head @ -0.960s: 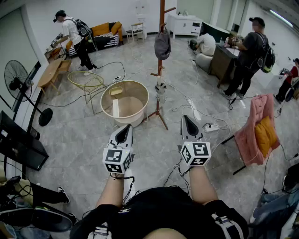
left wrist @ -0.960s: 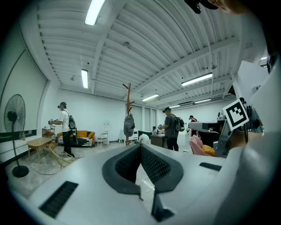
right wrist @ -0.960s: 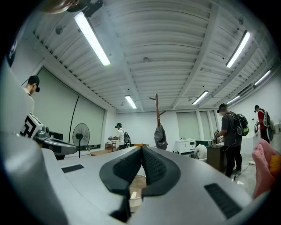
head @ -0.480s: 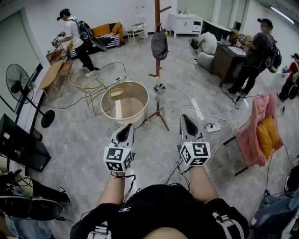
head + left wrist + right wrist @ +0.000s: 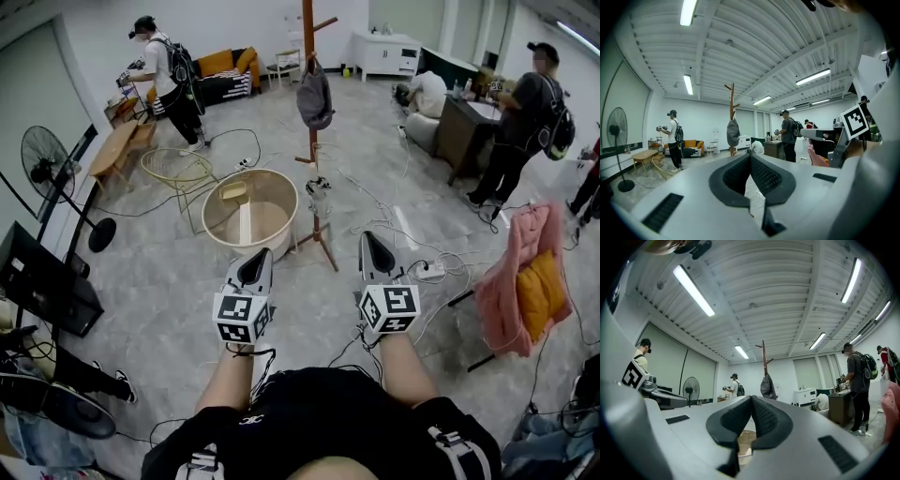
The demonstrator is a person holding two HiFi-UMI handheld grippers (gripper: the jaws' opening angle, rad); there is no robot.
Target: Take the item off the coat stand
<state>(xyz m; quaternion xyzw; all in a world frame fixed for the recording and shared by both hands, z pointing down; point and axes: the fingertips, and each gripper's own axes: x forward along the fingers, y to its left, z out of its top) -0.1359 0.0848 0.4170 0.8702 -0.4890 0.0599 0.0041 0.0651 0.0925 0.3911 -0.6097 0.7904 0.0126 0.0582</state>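
The left claw [image 5: 257, 255] and the right claw [image 5: 367, 239] are held side by side over the grey tiled floor [image 5: 169, 281]. Each is closed tip to tip, with nothing between its jaws. The grey bag [image 5: 314, 97] hangs from a peg high on the wooden coat stand [image 5: 307, 37], well apart from both claws. A round beige tub [image 5: 246, 178] stands on the floor just beside the stand's feet.
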